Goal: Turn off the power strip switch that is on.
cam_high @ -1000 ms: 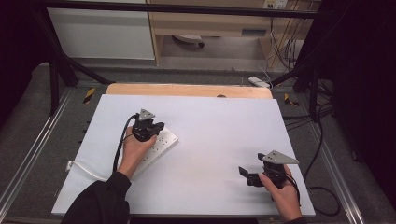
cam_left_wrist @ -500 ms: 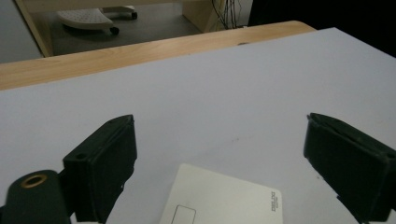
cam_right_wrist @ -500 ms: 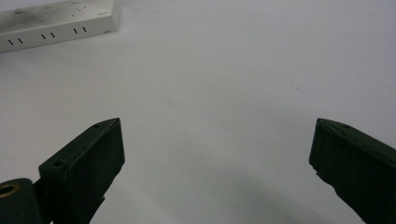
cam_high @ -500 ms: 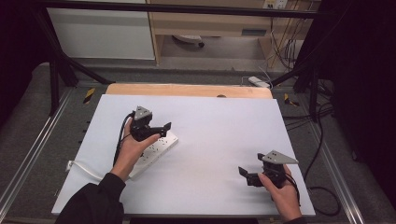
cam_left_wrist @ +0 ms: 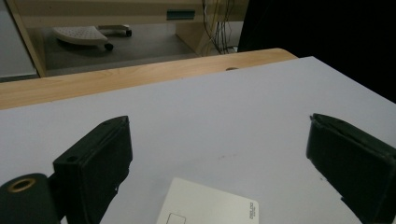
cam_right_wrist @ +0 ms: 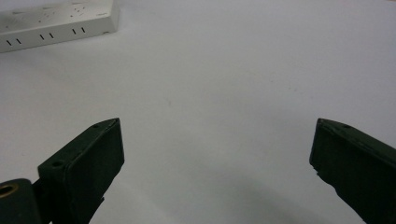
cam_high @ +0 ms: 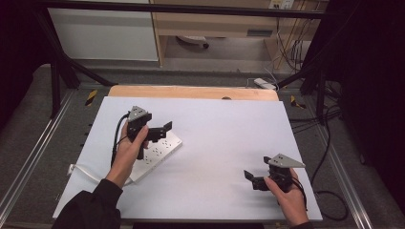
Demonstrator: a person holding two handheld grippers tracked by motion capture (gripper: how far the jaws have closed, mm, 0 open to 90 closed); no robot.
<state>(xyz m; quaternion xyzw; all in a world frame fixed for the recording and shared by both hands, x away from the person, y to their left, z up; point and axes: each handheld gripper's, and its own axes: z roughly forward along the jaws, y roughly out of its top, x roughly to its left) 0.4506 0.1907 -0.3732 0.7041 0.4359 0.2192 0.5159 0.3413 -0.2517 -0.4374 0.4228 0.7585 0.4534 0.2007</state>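
Observation:
A white power strip (cam_high: 161,151) lies flat on the white table top (cam_high: 219,124), left of the middle, with its white cable (cam_high: 81,170) trailing off toward the front left. My left gripper (cam_high: 164,132) hovers over the strip's far end, jaws open and pointing right. In the left gripper view the strip's end (cam_left_wrist: 208,207) lies low between the wide-apart jaws of that gripper (cam_left_wrist: 219,163), touching neither. My right gripper (cam_high: 255,171) rests near the front right edge, open and empty. From the right gripper (cam_right_wrist: 215,158) the power strip (cam_right_wrist: 56,23) lies far off at the upper left.
A wooden board edge (cam_high: 191,91) runs along the table's far side. Metal frame rails (cam_high: 28,162) flank the table, and black cables (cam_high: 329,200) hang at the right. Beyond the table stands a cabinet (cam_high: 215,24).
My left hand has turned and lifted a little over the power strip, so its jaws now point right. The right gripper has stayed where it was.

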